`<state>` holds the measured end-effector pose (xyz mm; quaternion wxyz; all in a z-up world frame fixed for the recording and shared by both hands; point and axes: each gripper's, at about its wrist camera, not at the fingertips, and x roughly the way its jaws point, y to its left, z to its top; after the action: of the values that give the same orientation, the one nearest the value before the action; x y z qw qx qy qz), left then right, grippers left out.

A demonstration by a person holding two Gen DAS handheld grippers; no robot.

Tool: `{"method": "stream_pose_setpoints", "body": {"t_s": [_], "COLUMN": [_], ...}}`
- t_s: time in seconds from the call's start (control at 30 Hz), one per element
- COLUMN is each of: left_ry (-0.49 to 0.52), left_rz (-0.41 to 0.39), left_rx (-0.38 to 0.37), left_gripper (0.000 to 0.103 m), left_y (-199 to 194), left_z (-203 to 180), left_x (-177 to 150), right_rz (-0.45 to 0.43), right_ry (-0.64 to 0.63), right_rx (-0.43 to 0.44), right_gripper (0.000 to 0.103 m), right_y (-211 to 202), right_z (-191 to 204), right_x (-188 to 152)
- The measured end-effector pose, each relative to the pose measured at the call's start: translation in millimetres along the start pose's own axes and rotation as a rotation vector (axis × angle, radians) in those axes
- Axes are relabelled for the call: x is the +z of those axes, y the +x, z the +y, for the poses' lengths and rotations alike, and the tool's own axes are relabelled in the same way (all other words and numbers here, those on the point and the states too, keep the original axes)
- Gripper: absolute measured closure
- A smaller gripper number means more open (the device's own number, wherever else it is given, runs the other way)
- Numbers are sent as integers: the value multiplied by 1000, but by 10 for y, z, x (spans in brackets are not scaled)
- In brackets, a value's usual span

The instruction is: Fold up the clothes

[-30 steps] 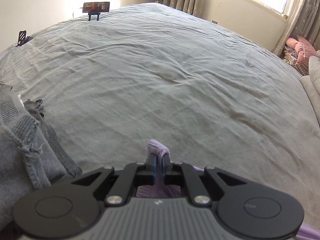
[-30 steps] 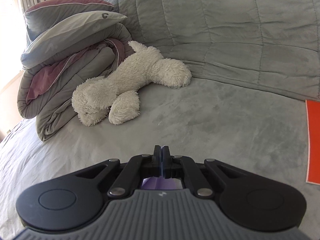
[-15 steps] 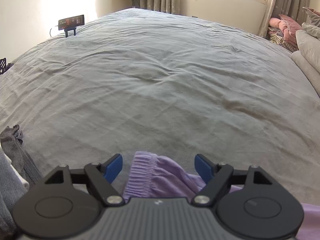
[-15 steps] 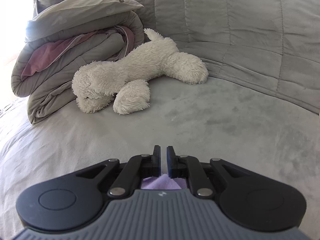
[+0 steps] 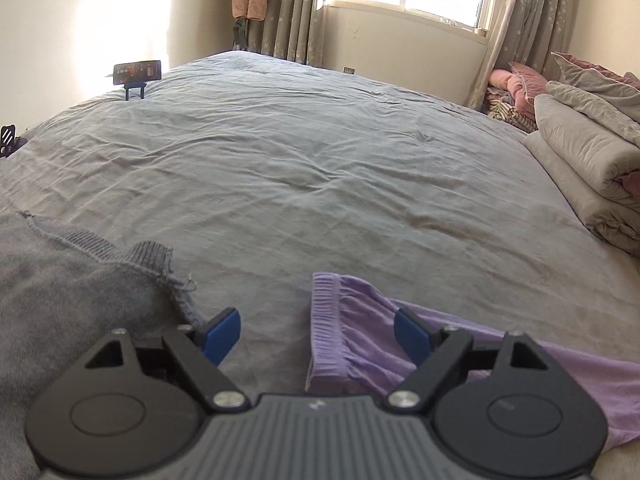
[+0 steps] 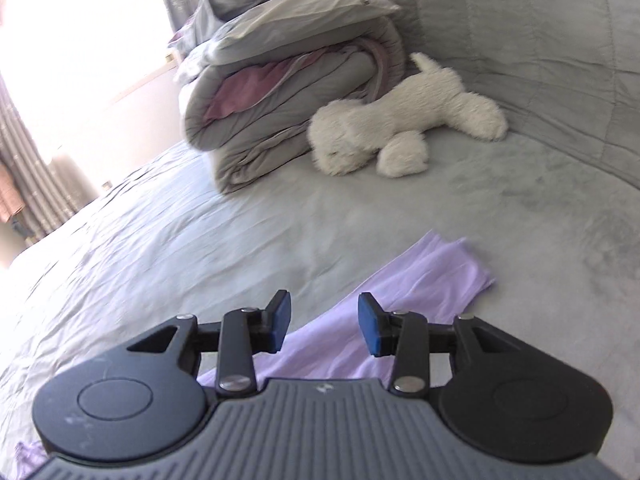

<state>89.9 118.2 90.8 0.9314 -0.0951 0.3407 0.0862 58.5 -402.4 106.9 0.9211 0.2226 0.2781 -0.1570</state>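
Left wrist view: we see a grey knit sweater (image 5: 60,292) at far left on the bed (image 5: 320,168). Left tool (image 5: 318,334) spread wide, gripping nothing. Purple garment (image 5: 360,344) lies flat on the bed, ribbed waistband between the fingers, cloth running off right. Folded duvet (image 5: 580,160) far right. Right wrist view: right tool (image 6: 323,324) partly open, empty, above the same garment (image 6: 432,280); long axis runs lower left to upper right, far end pointing toward the plush dog (image 6: 400,128).
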Motion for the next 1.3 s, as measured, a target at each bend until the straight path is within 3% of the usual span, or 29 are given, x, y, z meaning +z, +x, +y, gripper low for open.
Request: {"method": "stream_pose_setpoints", "body": {"t_s": [0.13, 0.2, 0.3, 0.33, 0.43, 0.6, 0.87, 1.3], "left_ry": [91, 122, 134, 138, 131, 99, 87, 83], "left_rz": [-20, -16, 14, 21, 43, 53, 99, 119], "left_rx": [-46, -82, -158, -166, -187, -197, -147, -130], "left_gripper": [19, 24, 30, 33, 38, 38, 37, 36], "left_y": [-70, -52, 11, 52, 170, 317, 444, 509], "left_z": [-36, -119, -181, -181, -166, -124, -64, -28], "left_x": [-254, -309, -361, -369, -383, -371, -355, -366], "right_rz": [157, 306, 422, 423, 409, 303, 113, 135], "right_ry": [-125, -206, -402, -500, -629, -641, -679, -777], "right_rx": [206, 361, 503, 505, 487, 491, 502, 600], "right_gripper": [61, 61, 61, 61, 61, 61, 61, 58], "right_y": [-120, -108, -98, -96, 44, 186, 306, 265], "right_z": [473, 730, 1109, 1247, 1431, 1510, 1651, 1800], "right_x": [-449, -791, -1242, -1374, -1583, -1558, -1534, -1624]}}
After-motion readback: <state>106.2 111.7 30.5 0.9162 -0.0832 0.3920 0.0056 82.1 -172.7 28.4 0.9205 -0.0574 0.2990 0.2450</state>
